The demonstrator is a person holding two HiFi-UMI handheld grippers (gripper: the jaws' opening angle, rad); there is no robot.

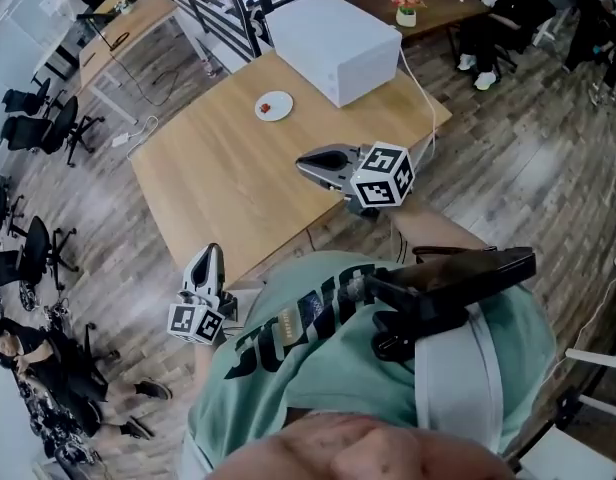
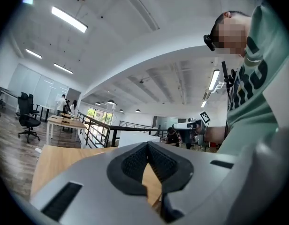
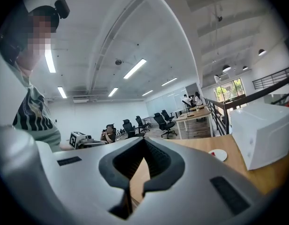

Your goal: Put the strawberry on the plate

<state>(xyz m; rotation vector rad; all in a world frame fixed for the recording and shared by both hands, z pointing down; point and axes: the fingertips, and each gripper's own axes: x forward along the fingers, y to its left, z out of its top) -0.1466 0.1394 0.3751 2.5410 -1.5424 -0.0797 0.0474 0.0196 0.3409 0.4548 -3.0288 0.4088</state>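
A small white plate (image 1: 274,106) lies on the far part of the wooden table (image 1: 218,178), and a red strawberry (image 1: 265,108) rests on it. The right gripper view shows the same plate (image 3: 219,154) far off to the right. My right gripper (image 1: 301,160) hovers over the table's near right part, pointing left, its jaws shut and empty; its own view (image 3: 144,140) shows the tips meeting. My left gripper (image 1: 210,252) is at the table's near edge, well short of the plate, shut with nothing in it. In its own view the left gripper (image 2: 148,144) has its pads together.
A large white box (image 1: 333,33) stands at the table's far right corner, close to the plate, with a white cable (image 1: 428,108) trailing off the edge. Office chairs (image 1: 38,123) and other desks stand to the left. Beyond the box is a dark table with a flower pot (image 1: 407,8).
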